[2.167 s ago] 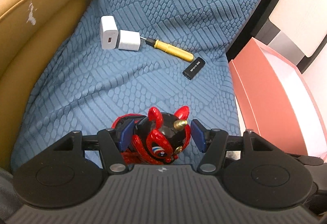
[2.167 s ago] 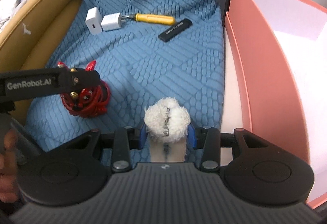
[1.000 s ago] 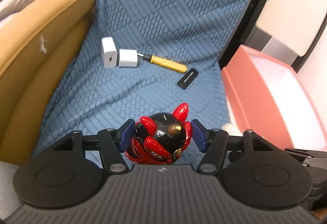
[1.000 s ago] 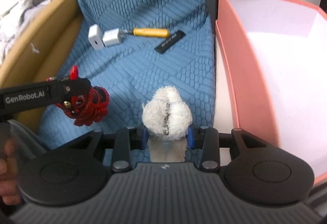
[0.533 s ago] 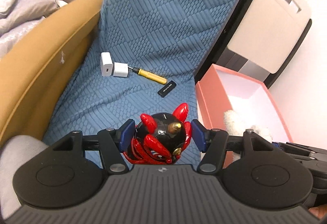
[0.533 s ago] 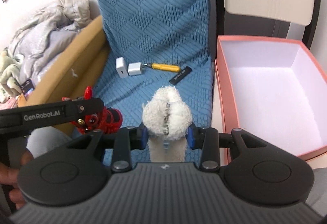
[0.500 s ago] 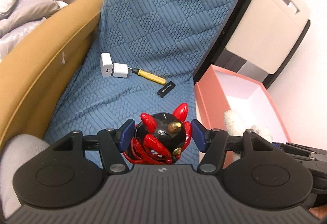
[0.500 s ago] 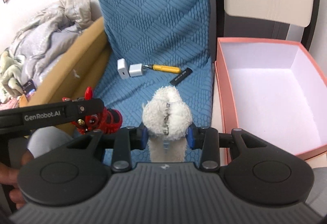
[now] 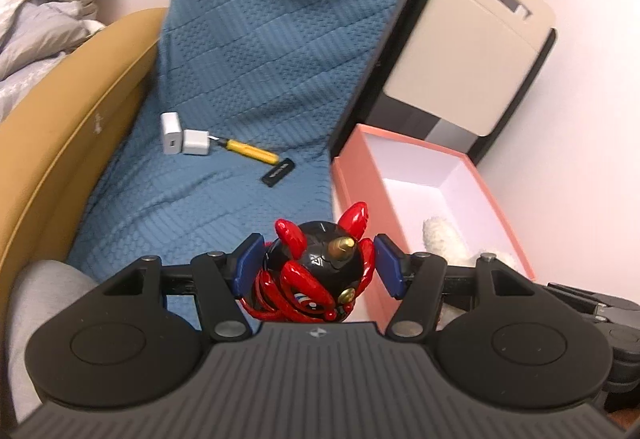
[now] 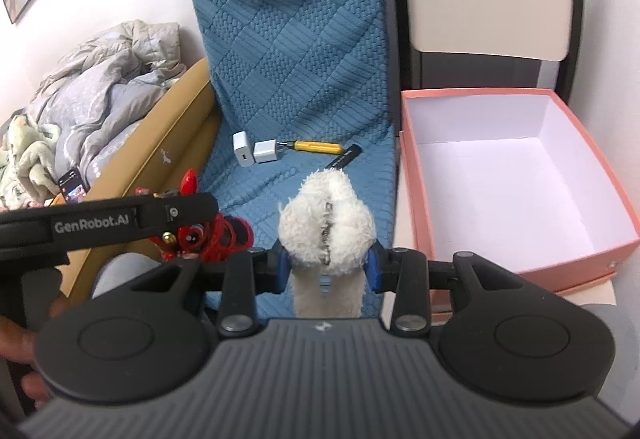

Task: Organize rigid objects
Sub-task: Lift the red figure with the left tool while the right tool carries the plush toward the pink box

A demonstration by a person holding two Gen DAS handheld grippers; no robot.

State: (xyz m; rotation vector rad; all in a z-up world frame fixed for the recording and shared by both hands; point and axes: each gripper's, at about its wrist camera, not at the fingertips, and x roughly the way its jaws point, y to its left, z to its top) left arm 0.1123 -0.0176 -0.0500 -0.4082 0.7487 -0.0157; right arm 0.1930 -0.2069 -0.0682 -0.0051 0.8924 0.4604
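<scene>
My left gripper [image 9: 316, 265] is shut on a glossy red and black figurine [image 9: 316, 271], held in the air above the blue textured cover [image 9: 248, 51]. In the right wrist view the same figurine [image 10: 208, 235] shows at left under the left gripper's arm. My right gripper [image 10: 326, 263] is shut on a white fluffy plush [image 10: 326, 215], also lifted; that plush [image 9: 440, 235] peeks in front of the pink box [image 9: 348, 187] in the left wrist view. The pink box [image 10: 576, 259] stands open at right with a bare white inside.
On the blue cover lie two white chargers [image 10: 256, 151], a yellow-handled screwdriver [image 10: 316, 147] and a black stick-shaped device [image 10: 344, 157]. A tan padded rim [image 9: 60, 143] borders the left, with bedding [image 10: 80, 87] beyond. A beige and black unit [image 9: 468, 51] stands behind the box.
Both grippers have risen and pulled back with their loads, so more of the room, the box's inside and the objects on the cover come into view. Grips are unchanged.
</scene>
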